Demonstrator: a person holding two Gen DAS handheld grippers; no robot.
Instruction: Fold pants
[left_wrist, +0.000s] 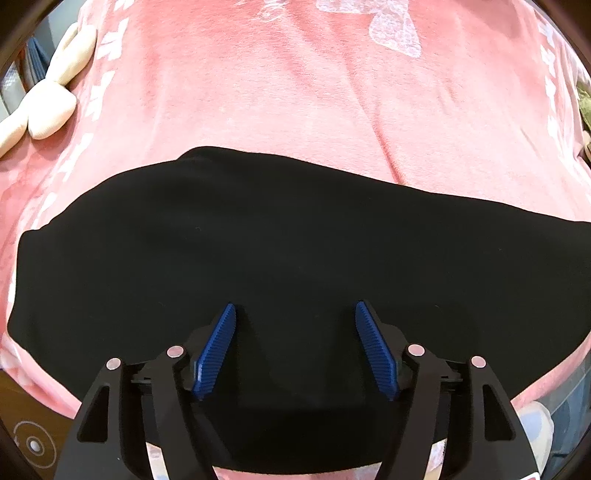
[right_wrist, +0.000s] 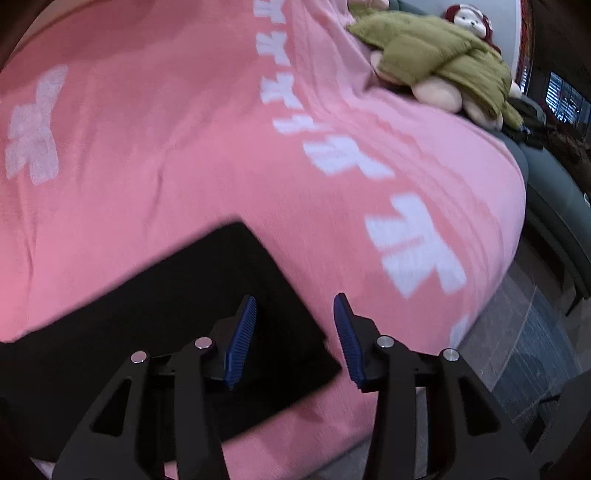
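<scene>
Black pants (left_wrist: 258, 240) lie flat across a pink blanket (left_wrist: 295, 103) with white markings, spread wide from left to right. My left gripper (left_wrist: 295, 306) hovers over the near middle of the pants, jaws wide open with only flat cloth beneath them. In the right wrist view the right-hand end of the pants (right_wrist: 166, 295) shows as a straight-edged black panel. My right gripper (right_wrist: 295, 297) is open above that end, its left finger over the black cloth and its right finger over the blanket (right_wrist: 184, 147). Neither gripper holds anything.
A cream plush toy (left_wrist: 48, 110) lies at the blanket's far left edge. A plush doll in an olive jacket (right_wrist: 443, 55) rests at the far right. The bed edge drops to a tiled floor (right_wrist: 535, 350) on the right, with grey furniture (right_wrist: 554, 192) beyond.
</scene>
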